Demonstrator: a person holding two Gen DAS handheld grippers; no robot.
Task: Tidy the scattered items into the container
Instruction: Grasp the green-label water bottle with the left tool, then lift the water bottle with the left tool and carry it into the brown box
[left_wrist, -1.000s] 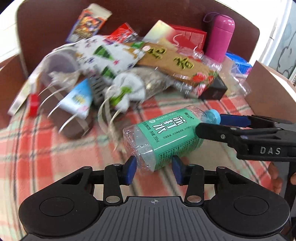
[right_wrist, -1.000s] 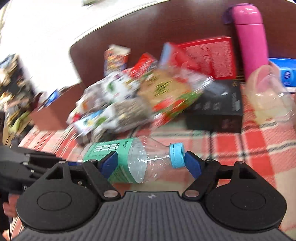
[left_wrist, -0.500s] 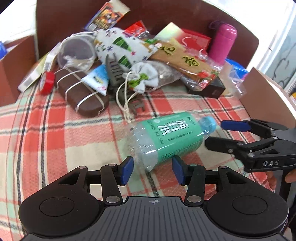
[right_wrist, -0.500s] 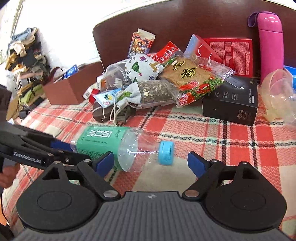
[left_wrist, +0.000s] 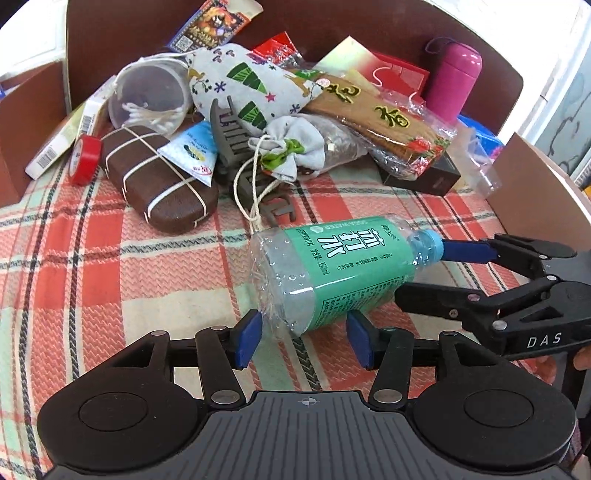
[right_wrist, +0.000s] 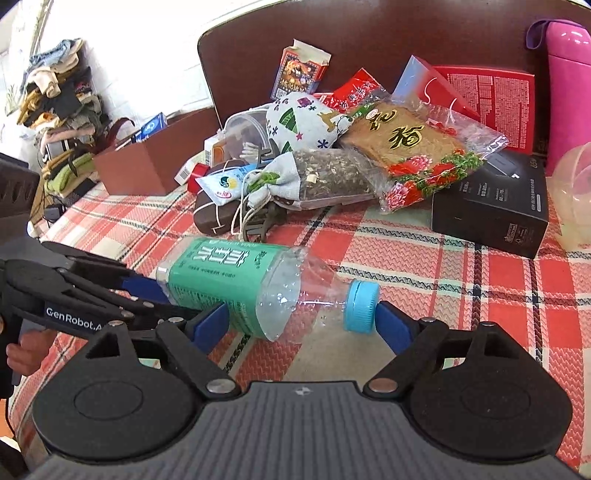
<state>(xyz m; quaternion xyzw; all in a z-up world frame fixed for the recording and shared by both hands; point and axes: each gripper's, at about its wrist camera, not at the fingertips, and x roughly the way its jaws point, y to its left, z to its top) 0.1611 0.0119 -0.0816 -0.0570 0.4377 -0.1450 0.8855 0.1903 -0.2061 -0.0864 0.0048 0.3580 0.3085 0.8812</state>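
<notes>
Now we see a clear bottle with a green label lying on its side on the red checked cloth, near the middle of the left wrist picture. Its blue cap points to the right there. In the right wrist picture the same bottle lies low in the middle, and its cap points right too.

Our left gripper is open. Its two blue fingers sit on each side of the bottle's bottom end, and the left one is just beside it. We cannot tell if they touch the bottle.

Our right gripper is open wide. One blue finger is by the green label and the other is right next to the cap. In the left wrist picture this gripper comes in from the right side, with the neck end of the bottle between its fingers.

Behind the bottle, in the top half of both pictures, there is a big pile of things. We see a brown case with white bands, a red tape roll, a white cloth bag with green trees, a black box and a pink flask. A brown cardboard box stands at the left of the right wrist picture, well apart from the bottle.
</notes>
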